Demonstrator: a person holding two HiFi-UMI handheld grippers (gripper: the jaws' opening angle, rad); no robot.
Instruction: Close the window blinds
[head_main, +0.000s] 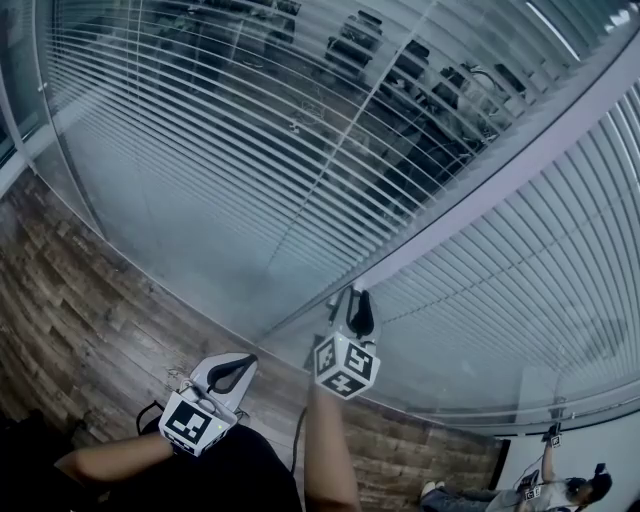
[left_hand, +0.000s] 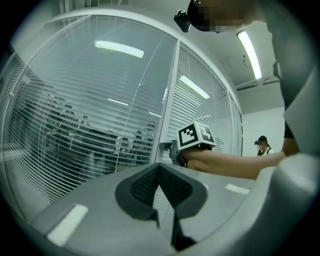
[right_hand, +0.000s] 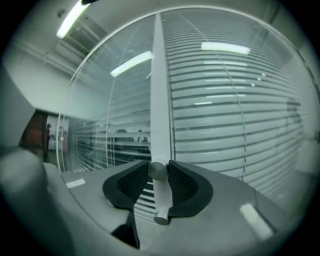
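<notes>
A glass wall holds two panes of slatted blinds. The left blind (head_main: 240, 120) has its slats tilted open, and an office shows through it. The right blind (head_main: 520, 270) looks almost flat and pale. Between them runs a grey frame post (head_main: 500, 190). My right gripper (head_main: 352, 300) is up against this post. In the right gripper view its pads (right_hand: 182, 182) press on both sides of a round silver control knob (right_hand: 158, 170), from which a short rod hangs down. My left gripper (head_main: 238, 372) is held lower and to the left, away from the glass, with its jaws together and nothing in them (left_hand: 160, 169).
Wood-plank floor (head_main: 90, 320) runs along the foot of the glass, with a dark cable (head_main: 150, 412) on it. Another person with grippers stands far off to the right (head_main: 560, 490). My right forearm (left_hand: 235, 162) crosses in front of the left gripper.
</notes>
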